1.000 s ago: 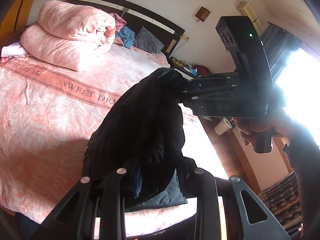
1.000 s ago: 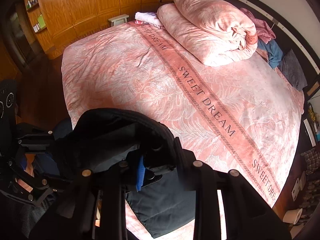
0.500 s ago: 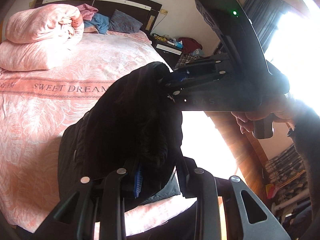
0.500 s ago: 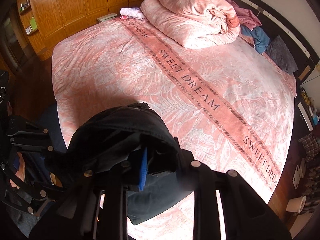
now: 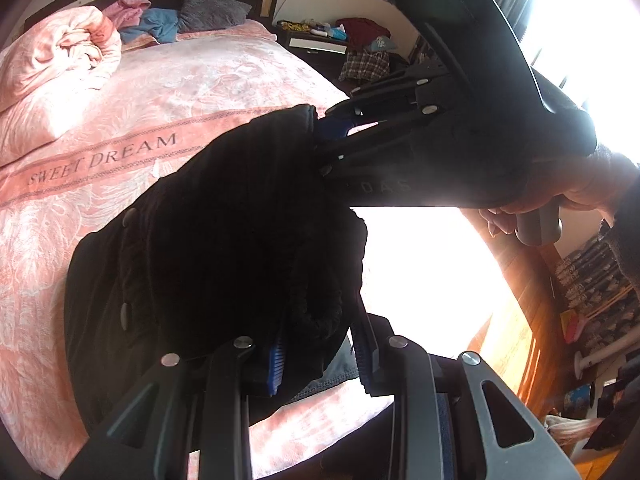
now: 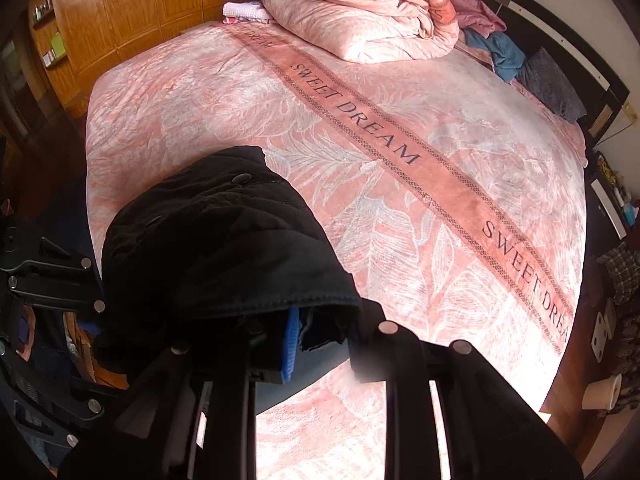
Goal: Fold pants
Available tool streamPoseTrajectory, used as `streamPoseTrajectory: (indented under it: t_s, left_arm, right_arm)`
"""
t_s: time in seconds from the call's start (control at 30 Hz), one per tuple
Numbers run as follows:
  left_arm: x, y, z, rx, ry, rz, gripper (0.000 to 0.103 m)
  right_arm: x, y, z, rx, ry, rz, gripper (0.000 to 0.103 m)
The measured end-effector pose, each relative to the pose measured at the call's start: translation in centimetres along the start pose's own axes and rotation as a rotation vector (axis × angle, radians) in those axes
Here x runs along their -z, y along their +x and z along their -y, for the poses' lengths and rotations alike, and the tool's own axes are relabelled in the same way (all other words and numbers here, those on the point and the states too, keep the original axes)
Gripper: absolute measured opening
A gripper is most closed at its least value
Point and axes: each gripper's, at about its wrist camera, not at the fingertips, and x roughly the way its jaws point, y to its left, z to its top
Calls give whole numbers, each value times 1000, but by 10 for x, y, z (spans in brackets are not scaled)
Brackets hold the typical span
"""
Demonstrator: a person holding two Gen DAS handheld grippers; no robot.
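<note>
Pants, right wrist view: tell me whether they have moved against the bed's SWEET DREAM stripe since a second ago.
Yes. The pants now reach further up the bed, closer to the stripe.

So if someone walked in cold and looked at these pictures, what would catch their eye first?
First, the bunched black pants, held up just above the near part of the bed by both grippers: the left gripper and the right gripper each have their jaws shut on the cloth. Next, the pink bedspread with its SWEET DREAM band running across it. Last, the rolled pink duvet piled near the headboard.
</note>
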Motion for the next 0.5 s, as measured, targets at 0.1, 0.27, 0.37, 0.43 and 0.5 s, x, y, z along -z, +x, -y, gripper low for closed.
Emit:
streamPoseTrajectory:
  t_s: [0.1,0.27,0.37,0.43,0.5]
  left_arm:
    - [3,18,8,-18,26,-36,28]
    - [10,45,17,-52,62,-100,28]
    - [14,59,24,-75,82,-128,28]
    - [16,67,27,-83,89,-143,28]
    - [18,70,31,-88,91,-154,28]
  right_arm:
    - [16,13,7,-9,18,-5,19]
    - [38,30,12,-23,21,-11,18]
    - [48,39,15,-27,15,-17,18]
    - [56,44,18,-35,19,-13,18]
    - [63,48,22,-47,22,-4,18]
